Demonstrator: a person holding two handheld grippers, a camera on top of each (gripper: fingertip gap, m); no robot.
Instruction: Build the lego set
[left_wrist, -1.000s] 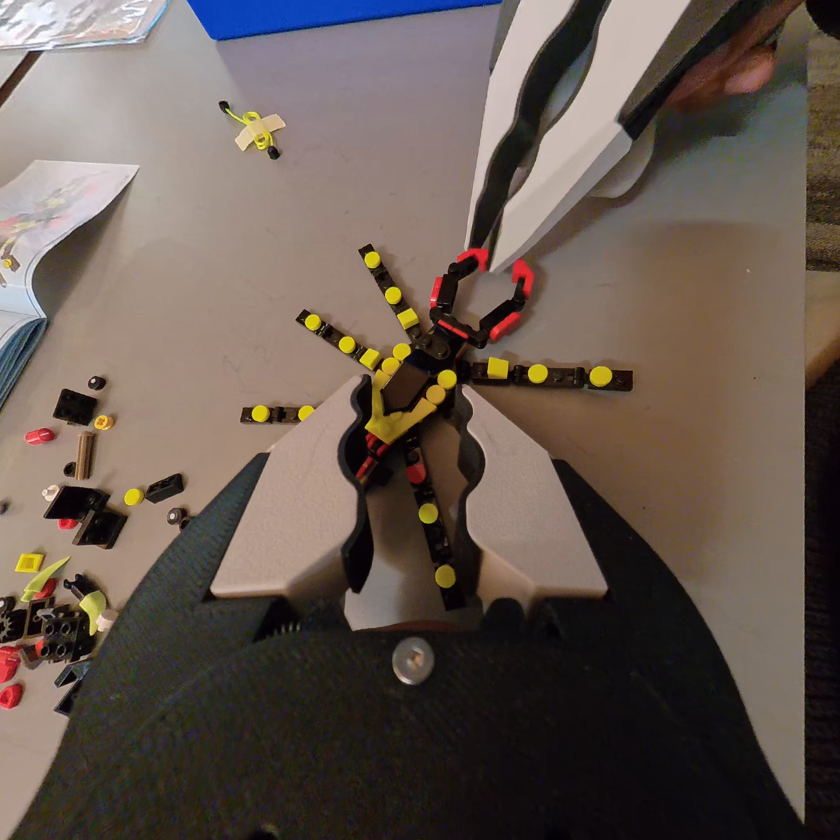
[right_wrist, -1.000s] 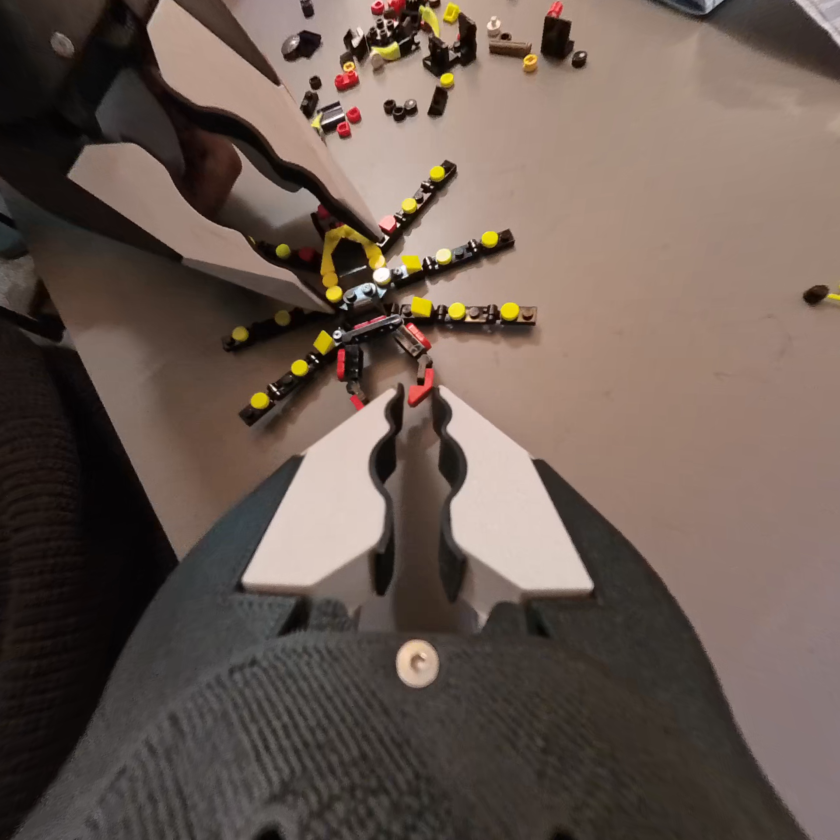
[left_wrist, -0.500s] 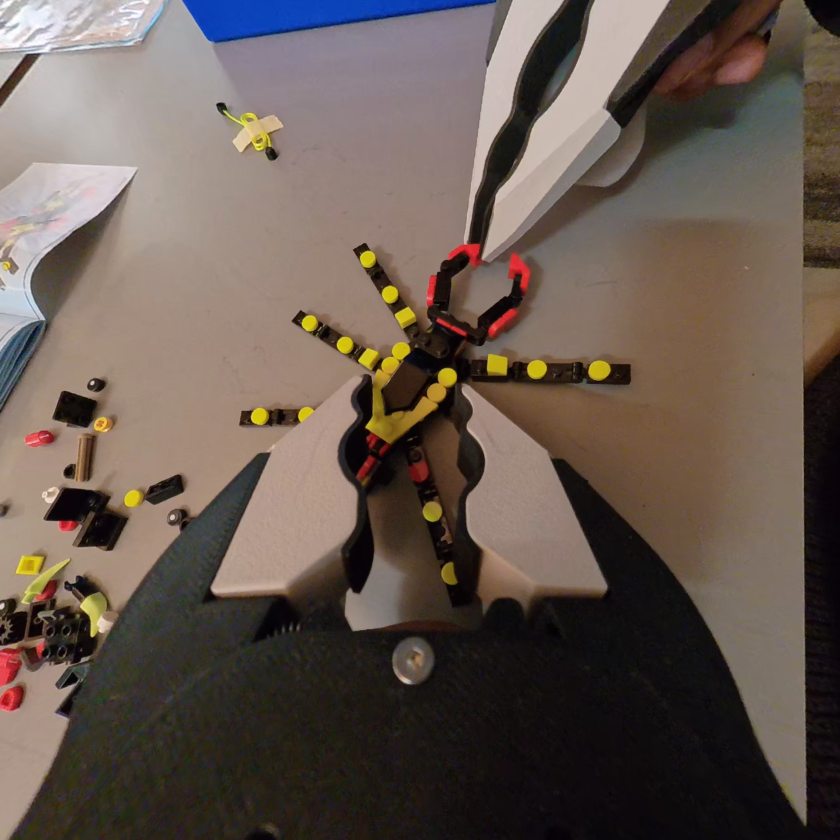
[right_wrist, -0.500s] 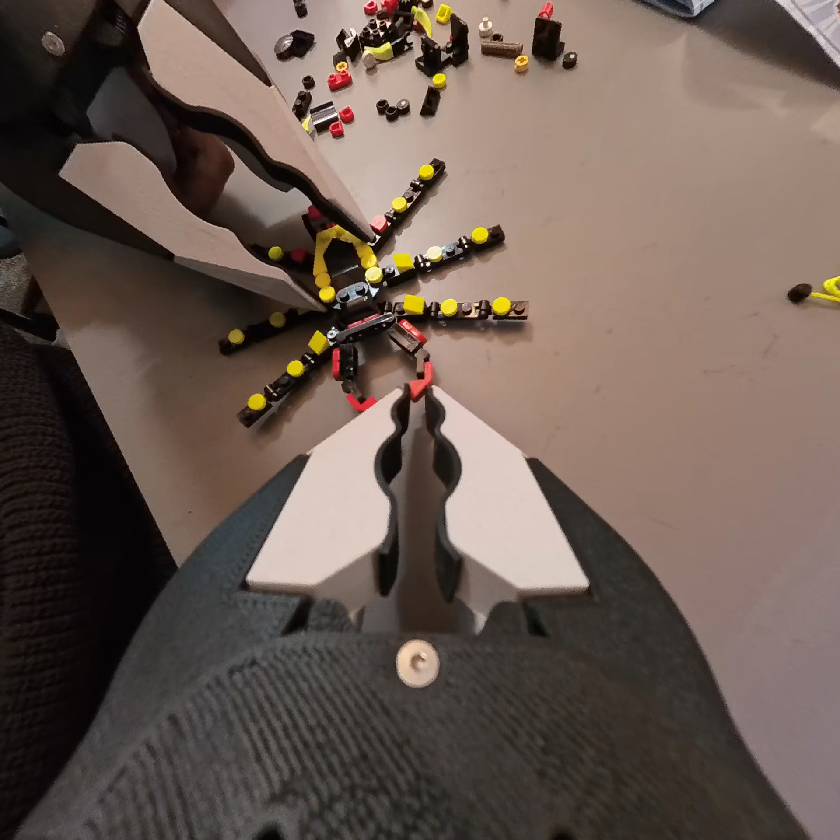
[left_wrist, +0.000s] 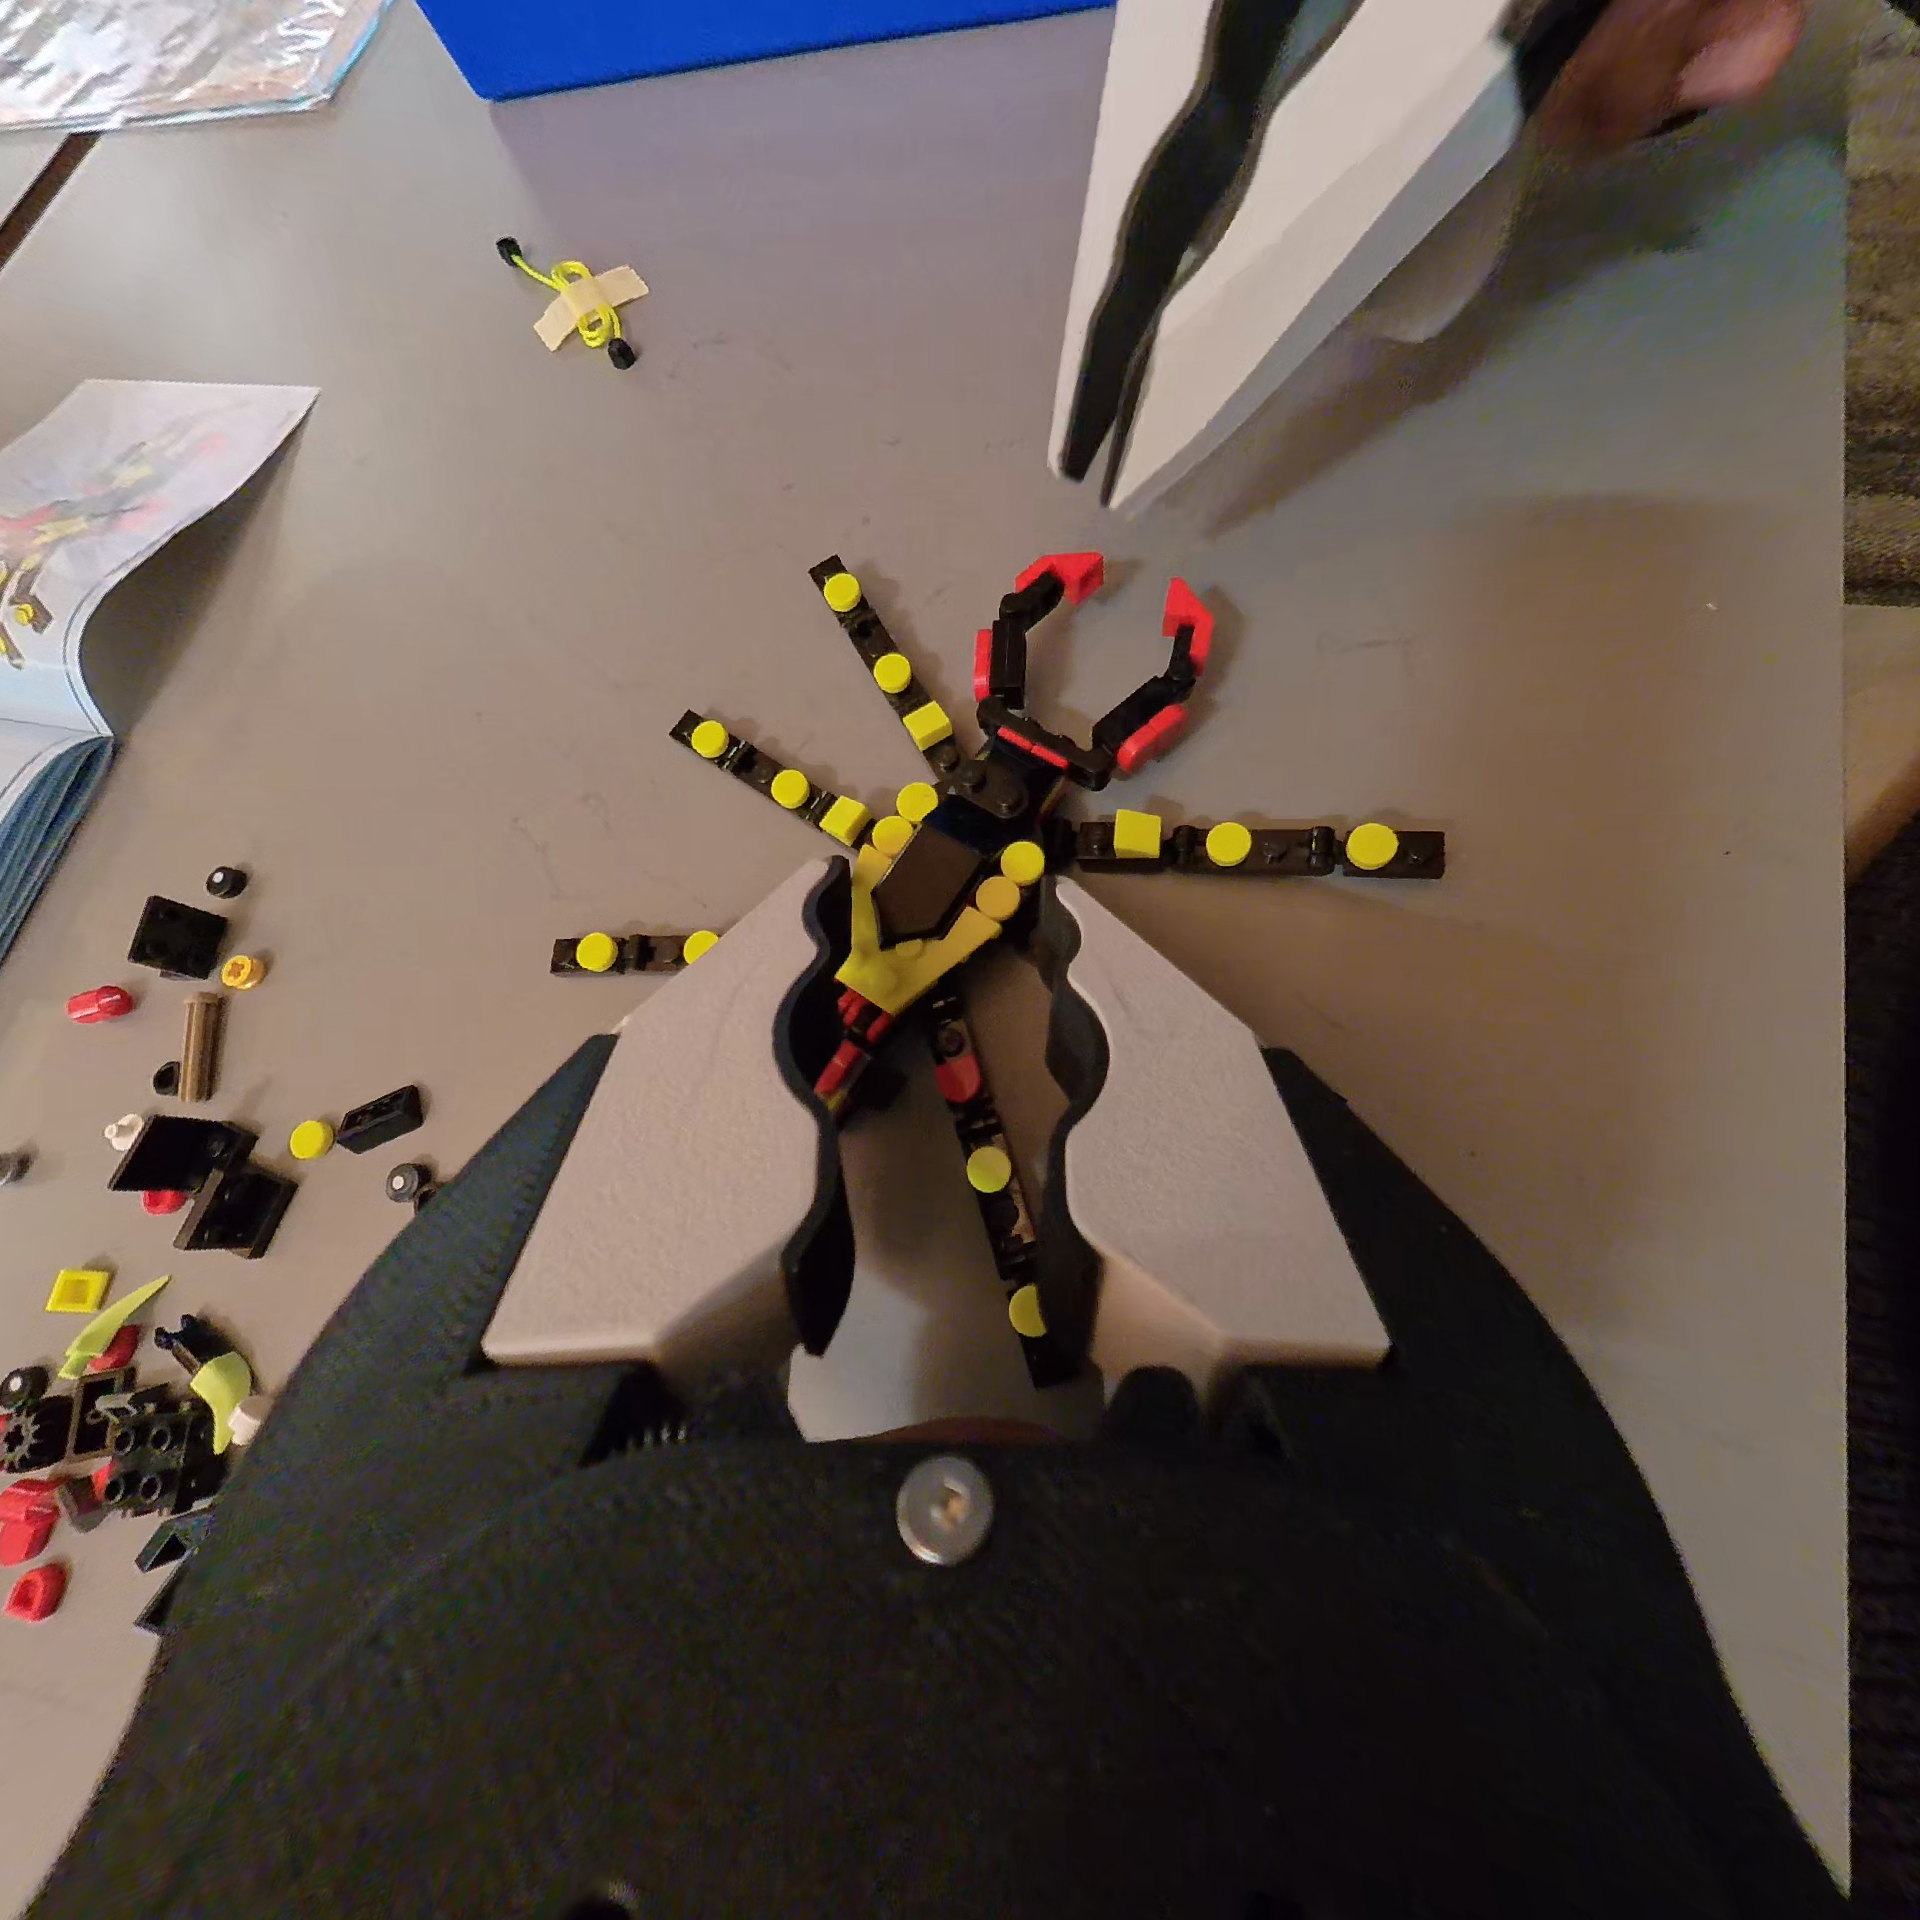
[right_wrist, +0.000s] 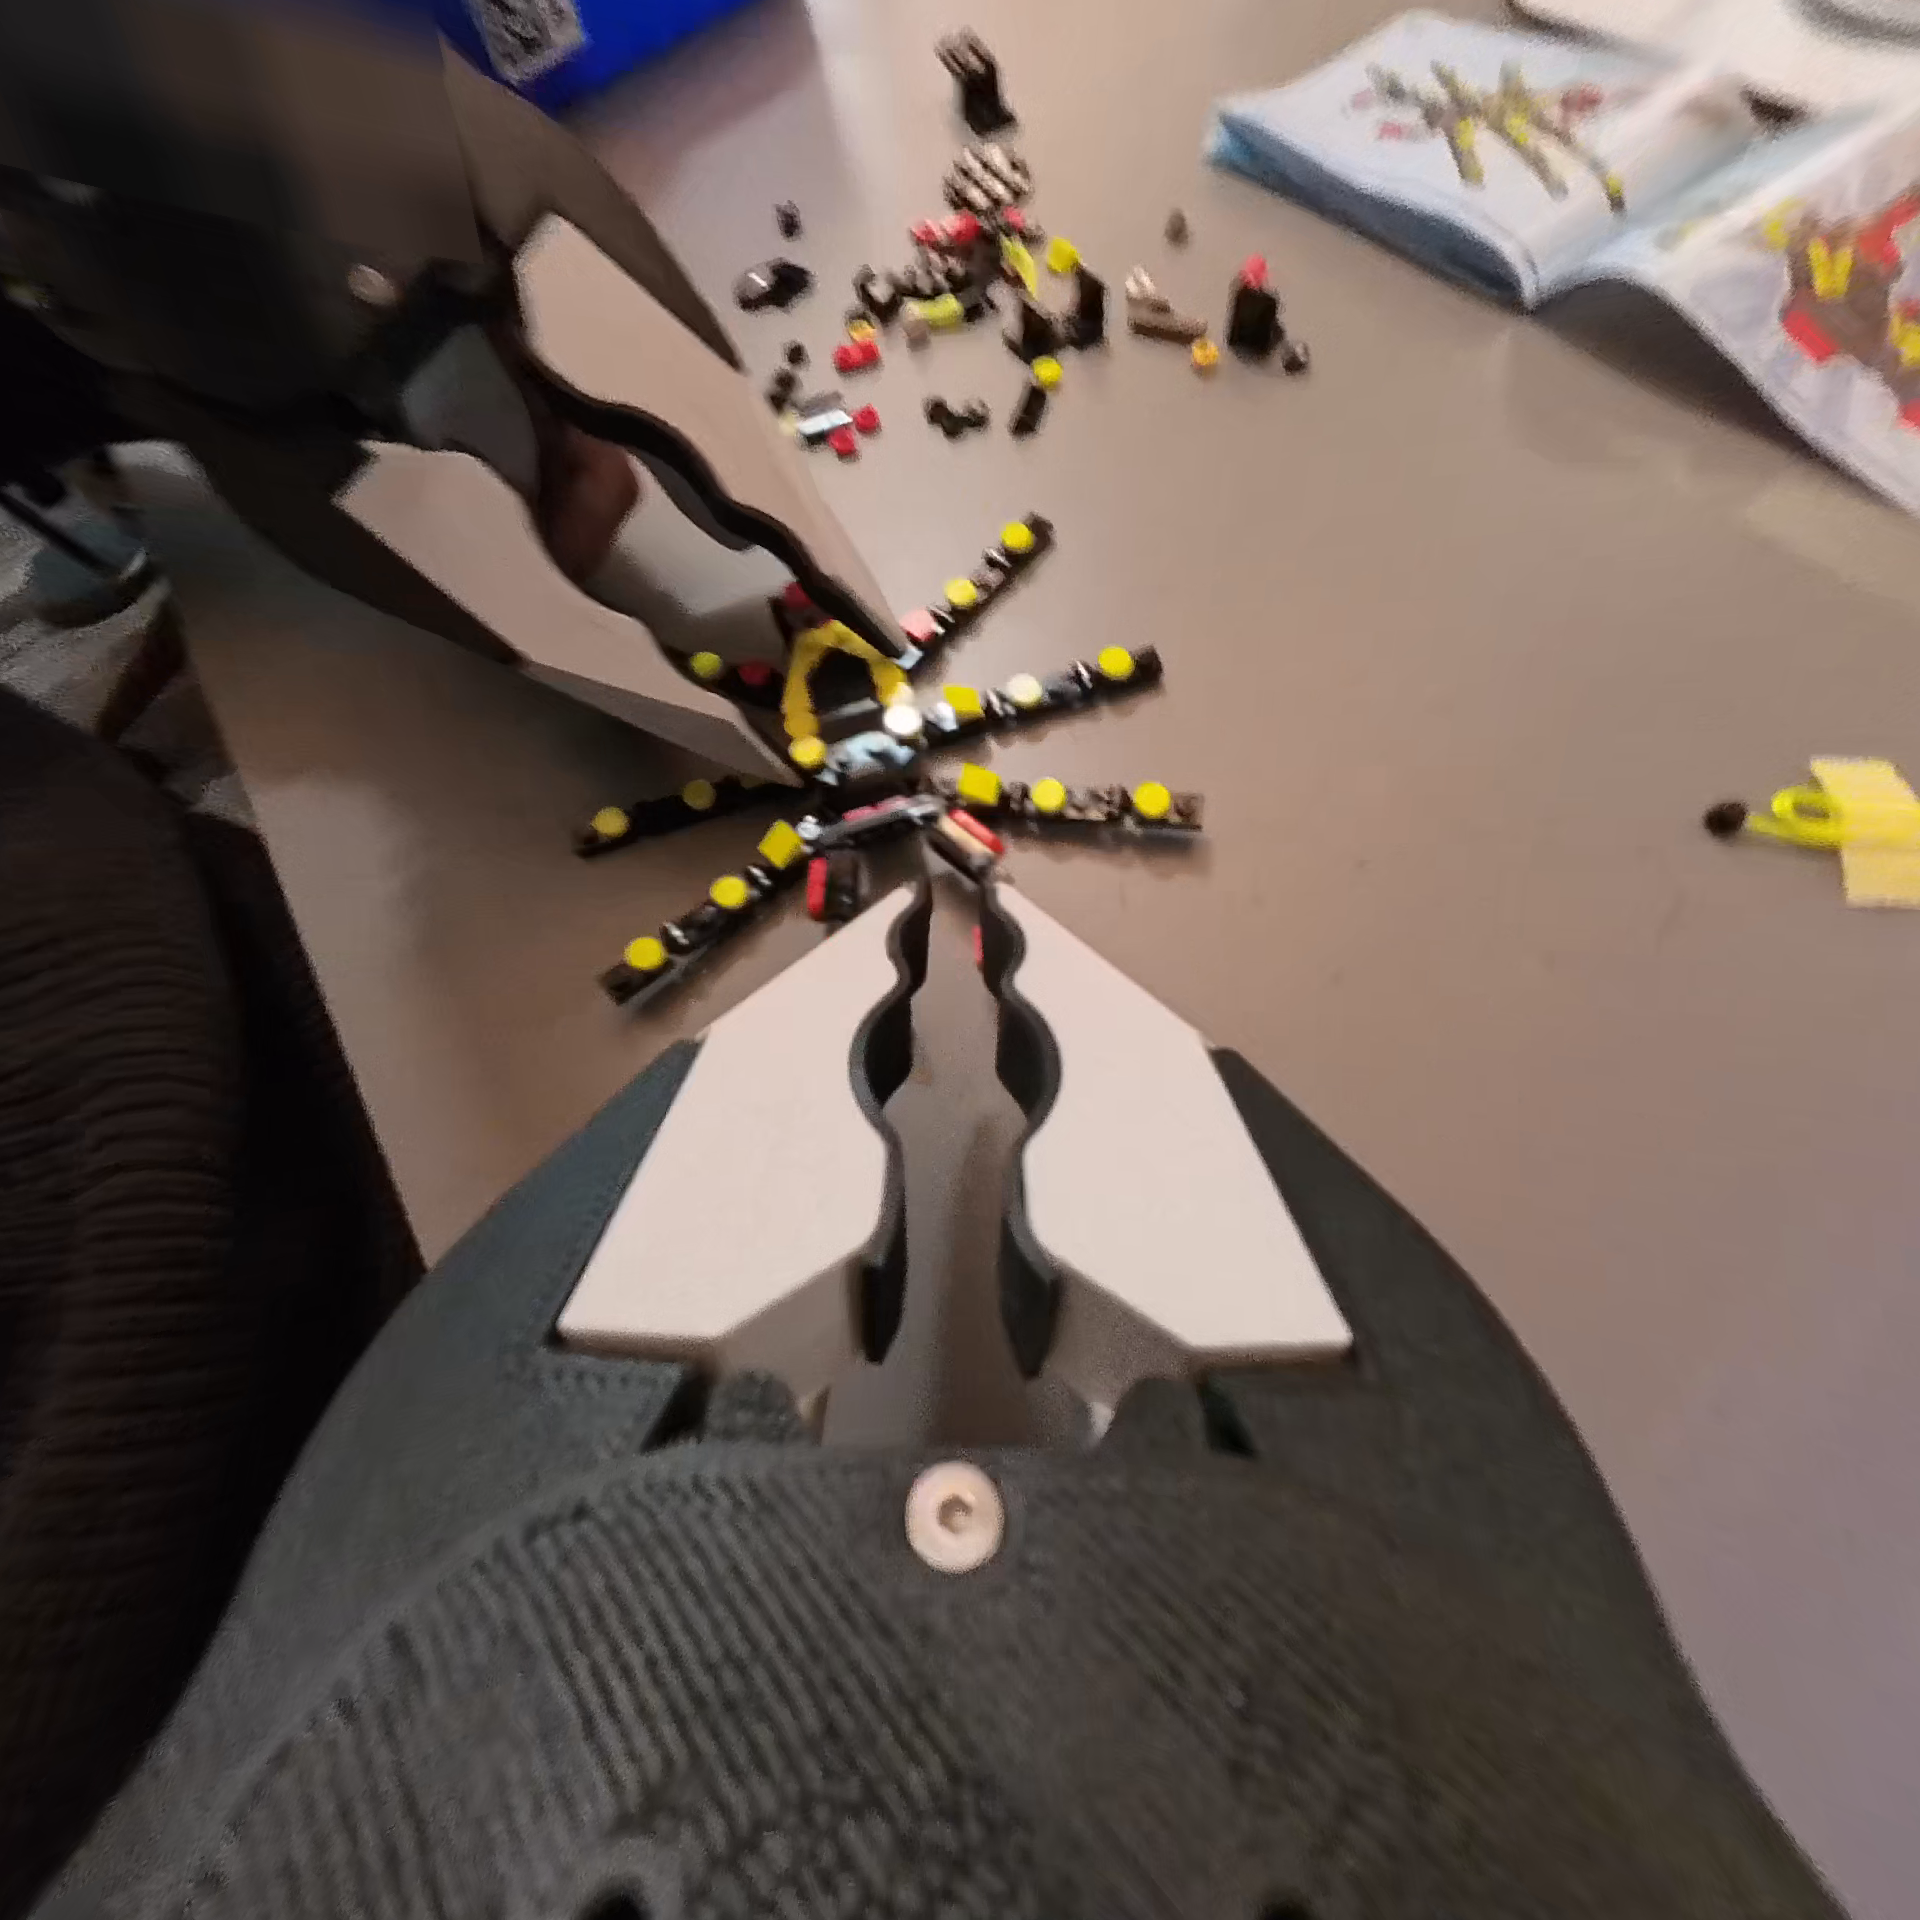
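A black brick spider (left_wrist: 1226, 844) with yellow studs on its legs and red-tipped pincers (left_wrist: 1081, 665) lies on the grey table (left_wrist: 1558, 1039). My left gripper (left_wrist: 940, 878) is shut on the spider's yellow and black body, with a finger on each side. One leg runs back between its fingers. The right wrist view shows the same grip (right_wrist: 842, 717) on the spider (right_wrist: 1039, 795). My right gripper (right_wrist: 956, 894) is narrowly open and empty, just above the pincers. In the left wrist view it (left_wrist: 1091, 478) hangs clear of the red tips.
Loose small bricks (left_wrist: 177, 1164) lie at the left, also seen in the right wrist view (right_wrist: 987, 301). An open instruction booklet (left_wrist: 104, 520) lies beyond them. A taped yellow cord (left_wrist: 582, 307), a blue bin (left_wrist: 727, 31) and the table's right edge (left_wrist: 1844, 935) are near. About 7 cm separates my left fingertips from my right.
My right gripper pinched a red pincer tip, then opened a little and drew back off it. My left gripper has kept its grip on the spider's body.
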